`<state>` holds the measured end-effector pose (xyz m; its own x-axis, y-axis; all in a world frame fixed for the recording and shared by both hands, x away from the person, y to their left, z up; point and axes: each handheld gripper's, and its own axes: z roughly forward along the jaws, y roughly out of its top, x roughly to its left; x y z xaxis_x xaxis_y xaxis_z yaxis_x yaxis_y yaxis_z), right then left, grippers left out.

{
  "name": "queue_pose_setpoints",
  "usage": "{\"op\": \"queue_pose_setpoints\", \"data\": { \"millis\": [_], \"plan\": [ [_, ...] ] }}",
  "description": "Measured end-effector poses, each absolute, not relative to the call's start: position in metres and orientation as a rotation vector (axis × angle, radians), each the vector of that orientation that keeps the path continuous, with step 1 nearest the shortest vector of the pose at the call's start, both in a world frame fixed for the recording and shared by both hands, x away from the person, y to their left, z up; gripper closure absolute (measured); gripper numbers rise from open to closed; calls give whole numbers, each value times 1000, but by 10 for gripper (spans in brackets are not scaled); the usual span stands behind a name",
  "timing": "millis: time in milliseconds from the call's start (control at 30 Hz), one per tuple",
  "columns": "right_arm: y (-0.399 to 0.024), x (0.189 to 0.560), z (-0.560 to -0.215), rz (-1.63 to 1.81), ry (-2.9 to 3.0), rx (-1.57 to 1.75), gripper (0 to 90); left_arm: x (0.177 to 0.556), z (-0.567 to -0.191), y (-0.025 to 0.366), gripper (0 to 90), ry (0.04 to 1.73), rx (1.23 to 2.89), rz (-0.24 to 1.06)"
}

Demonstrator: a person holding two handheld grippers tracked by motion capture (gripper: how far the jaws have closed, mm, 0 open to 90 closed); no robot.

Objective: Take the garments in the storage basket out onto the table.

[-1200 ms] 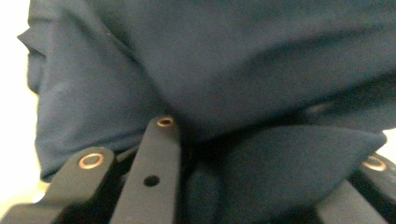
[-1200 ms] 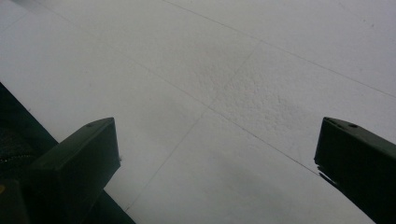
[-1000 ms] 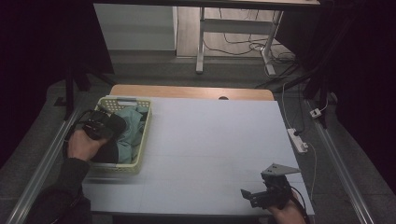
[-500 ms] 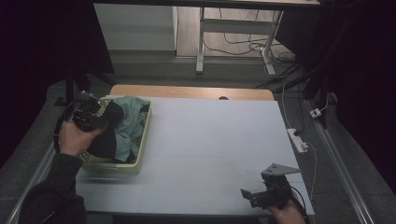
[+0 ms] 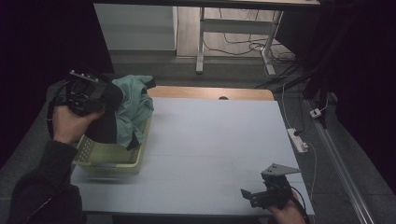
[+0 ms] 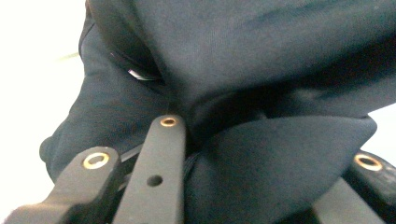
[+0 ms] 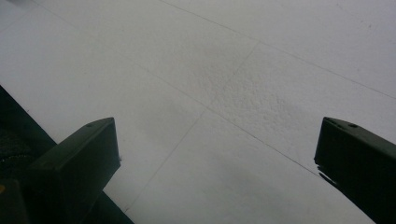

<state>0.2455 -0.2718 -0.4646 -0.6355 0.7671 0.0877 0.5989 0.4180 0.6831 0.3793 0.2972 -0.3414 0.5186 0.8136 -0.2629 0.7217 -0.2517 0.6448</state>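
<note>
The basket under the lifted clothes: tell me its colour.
Pale yellow-green plastic basket, clearest in the high view.

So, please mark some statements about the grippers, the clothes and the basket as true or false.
1. The left gripper is shut on the dark garment. True.
2. The right gripper grips a teal cloth. False: its jaws stand open over the bare table.
3. The teal garment hangs above the basket. True.
4. The basket stands at the table's right edge. False: it is at the left edge.
</note>
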Motion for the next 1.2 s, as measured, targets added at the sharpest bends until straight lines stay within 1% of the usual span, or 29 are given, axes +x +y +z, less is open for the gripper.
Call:
{"op": "queue_pose_setpoints", "data": {
  "millis": [233,667,1200],
  "plan": [
    [-272,245,-465,1028,2434,1196,0,383,-324,280,790,1184,2023,163],
    [-272,245,-464,1033,2435,1196,0,390,-312,251,789,1085,2006,138],
    [-273,245,-464,1041,2438,1193,0,403,-318,201,788,978,2075,141]
  ]
}}
